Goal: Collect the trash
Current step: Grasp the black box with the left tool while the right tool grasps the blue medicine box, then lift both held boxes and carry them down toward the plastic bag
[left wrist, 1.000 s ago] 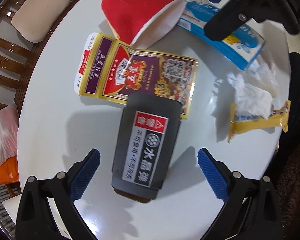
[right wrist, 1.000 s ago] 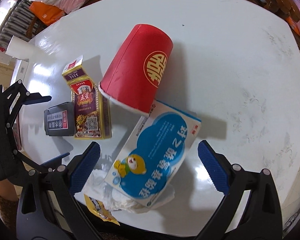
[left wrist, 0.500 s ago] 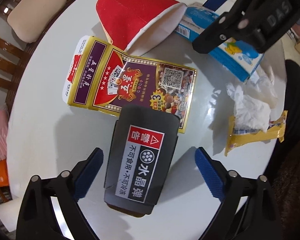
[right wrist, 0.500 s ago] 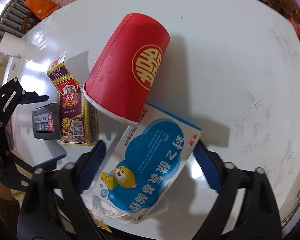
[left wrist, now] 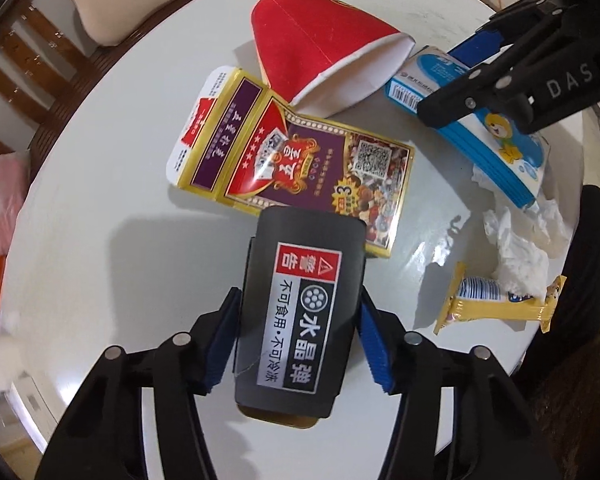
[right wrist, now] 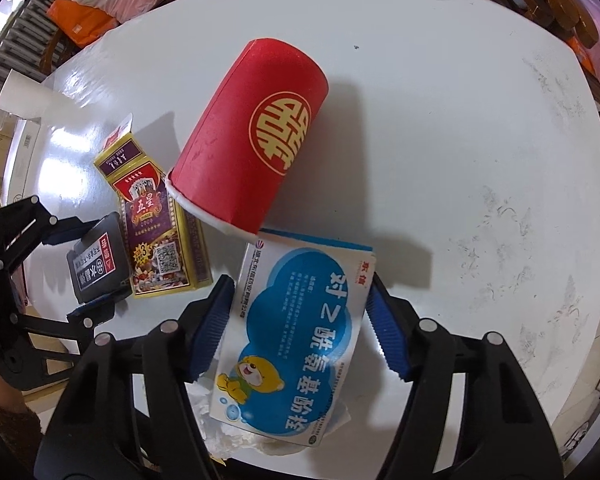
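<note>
My left gripper (left wrist: 298,340) is shut on a black packet (left wrist: 300,312) with a red and white label; it also shows in the right wrist view (right wrist: 96,260). My right gripper (right wrist: 300,320) is shut on a blue and white medicine box (right wrist: 296,344), which shows in the left wrist view (left wrist: 496,148) too. A red paper cup (right wrist: 252,136) lies on its side, its rim touching the box. A flattened purple and gold carton (left wrist: 296,160) lies beside the packet. A crumpled tissue (left wrist: 516,248) and a yellow wrapper (left wrist: 500,304) lie at the table's right.
The round white table (right wrist: 440,120) has wooden chairs (left wrist: 32,40) around it. Plastic bags (right wrist: 100,4) lie on the floor beyond its edge. A white paper roll (right wrist: 24,96) stands at the table's left edge.
Both grippers have moved forward and closed: the left one onto the black packet, the right one onto the blue medicine box.
</note>
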Tool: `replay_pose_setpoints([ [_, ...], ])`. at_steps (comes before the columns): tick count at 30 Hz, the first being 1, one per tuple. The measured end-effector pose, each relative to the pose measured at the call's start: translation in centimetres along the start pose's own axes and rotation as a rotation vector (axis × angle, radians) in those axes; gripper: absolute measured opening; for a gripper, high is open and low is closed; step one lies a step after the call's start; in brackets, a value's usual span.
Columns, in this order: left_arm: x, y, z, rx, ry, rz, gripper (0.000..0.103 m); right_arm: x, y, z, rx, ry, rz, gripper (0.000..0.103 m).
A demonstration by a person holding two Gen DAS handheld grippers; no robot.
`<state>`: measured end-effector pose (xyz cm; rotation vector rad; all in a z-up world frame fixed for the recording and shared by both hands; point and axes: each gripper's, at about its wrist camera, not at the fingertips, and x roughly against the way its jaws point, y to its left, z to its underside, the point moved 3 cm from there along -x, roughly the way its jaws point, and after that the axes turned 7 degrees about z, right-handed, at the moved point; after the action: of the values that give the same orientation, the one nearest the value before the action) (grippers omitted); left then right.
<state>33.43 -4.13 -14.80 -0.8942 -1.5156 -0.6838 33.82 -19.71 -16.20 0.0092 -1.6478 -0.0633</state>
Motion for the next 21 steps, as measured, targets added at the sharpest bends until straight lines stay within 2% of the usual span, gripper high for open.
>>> replay_pose_setpoints([
  [6,0.3,1.8,1.0,0.141,-0.012,-0.019,0.053,1.4,-0.2,0.3,-0.015,-0.036,0.021,0.065],
  [9,1.0,3.6,1.2,0.226,-0.02,-0.001,0.053,2.2,-0.4,0.3,-0.028,-0.06,0.03,0.064],
  [13,1.9,4.4,1.3,0.243,-0.044,-0.029,0.053,3.1,-0.9,0.6,-0.045,-0.085,0.025,0.064],
  [21,3.7,3.6,2.8,0.296,-0.075,-0.028,0.053,4.8,-1.7,1.0,-0.073,-0.125,0.013,0.063],
])
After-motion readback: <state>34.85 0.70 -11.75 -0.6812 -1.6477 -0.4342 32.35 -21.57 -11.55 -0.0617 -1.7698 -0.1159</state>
